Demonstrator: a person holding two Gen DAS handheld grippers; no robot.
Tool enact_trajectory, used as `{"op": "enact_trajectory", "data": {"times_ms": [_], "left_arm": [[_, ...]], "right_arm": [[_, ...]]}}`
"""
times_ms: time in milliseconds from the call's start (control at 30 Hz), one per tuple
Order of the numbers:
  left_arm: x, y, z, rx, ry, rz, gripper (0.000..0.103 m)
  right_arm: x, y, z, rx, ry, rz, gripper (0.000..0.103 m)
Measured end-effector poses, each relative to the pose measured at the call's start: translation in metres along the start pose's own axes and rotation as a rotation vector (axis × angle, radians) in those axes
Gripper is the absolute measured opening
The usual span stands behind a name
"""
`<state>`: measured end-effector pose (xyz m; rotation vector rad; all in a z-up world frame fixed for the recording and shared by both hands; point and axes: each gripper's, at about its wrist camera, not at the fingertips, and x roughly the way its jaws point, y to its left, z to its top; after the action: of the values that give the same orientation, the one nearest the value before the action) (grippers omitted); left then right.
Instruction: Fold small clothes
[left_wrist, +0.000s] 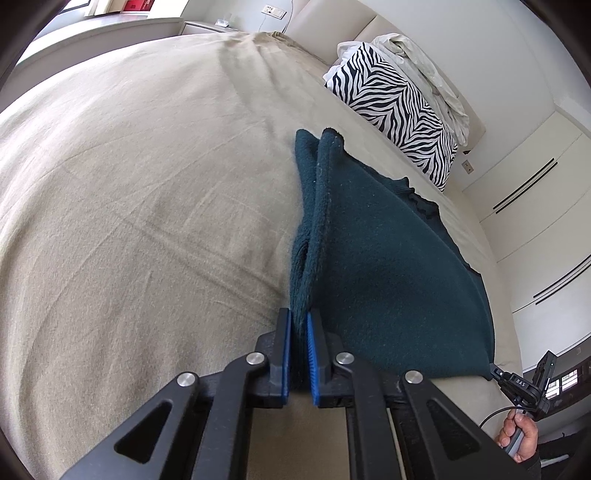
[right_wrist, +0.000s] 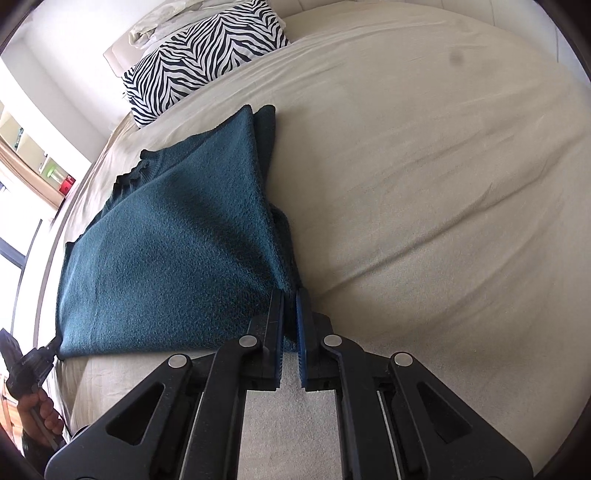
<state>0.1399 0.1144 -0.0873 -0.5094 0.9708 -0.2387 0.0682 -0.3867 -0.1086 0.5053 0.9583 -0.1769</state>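
A dark teal knitted garment (left_wrist: 384, 266) lies on the beige bed, its near edge lifted and stretched between both grippers. My left gripper (left_wrist: 298, 317) is shut on one near corner, with bunched fabric between its blue pads. My right gripper (right_wrist: 291, 295) is shut on the other near corner of the same garment (right_wrist: 173, 258). The right gripper also shows in the left wrist view (left_wrist: 517, 384), and the left gripper shows in the right wrist view (right_wrist: 33, 365). The garment's far edge rests on the bed.
The beige bedsheet (left_wrist: 129, 203) spreads wide around the garment. A zebra-striped pillow (left_wrist: 399, 107) and a crumpled white cloth (left_wrist: 428, 66) lie at the headboard. White cupboards (left_wrist: 535, 206) stand beside the bed. The pillow also shows in the right wrist view (right_wrist: 199, 55).
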Motion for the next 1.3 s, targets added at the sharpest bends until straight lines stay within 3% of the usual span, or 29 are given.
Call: {"op": "enact_trajectory", "data": {"times_ms": [300,433,600,733,867,900,967,1000,1100,1300], "left_arm": [[0.001,0.010,0.001,-0.050,0.010,-0.040,0.010],[0.000,0.011,0.002,-0.074,0.012,-0.042,0.016],[-0.020,-0.010,0.007,-0.016,-0.043,0.026,0.019],[-0.024,-0.039,0.020,0.072,-0.080,0.035,0.039],[-0.008,-0.070,0.033,0.149,-0.075,0.030,0.042],[-0.003,-0.078,0.036,0.171,-0.077,0.032,0.042],[0.009,-0.094,0.046,0.223,-0.081,0.053,0.043],[0.017,-0.101,0.051,0.247,-0.079,0.067,0.043],[0.040,-0.118,0.069,0.299,-0.089,0.107,0.044],[0.090,-0.125,0.093,0.345,-0.083,0.249,0.063]], "right_arm": [[0.001,-0.004,0.000,0.001,0.019,0.036,0.007],[-0.003,0.001,-0.003,-0.027,0.006,0.020,0.006],[0.000,-0.012,-0.005,0.047,0.018,0.074,0.006],[0.002,-0.012,-0.002,0.024,0.048,0.080,0.008],[-0.007,-0.016,0.004,0.075,0.067,0.084,0.021],[-0.014,-0.019,0.005,0.103,0.046,0.077,0.025],[-0.031,-0.020,0.009,0.140,-0.024,0.066,0.049],[-0.039,-0.018,0.012,0.150,-0.064,0.074,0.050],[-0.047,0.001,0.030,0.131,-0.104,0.176,0.050],[-0.001,0.100,0.076,0.017,-0.026,0.403,0.050]]}}
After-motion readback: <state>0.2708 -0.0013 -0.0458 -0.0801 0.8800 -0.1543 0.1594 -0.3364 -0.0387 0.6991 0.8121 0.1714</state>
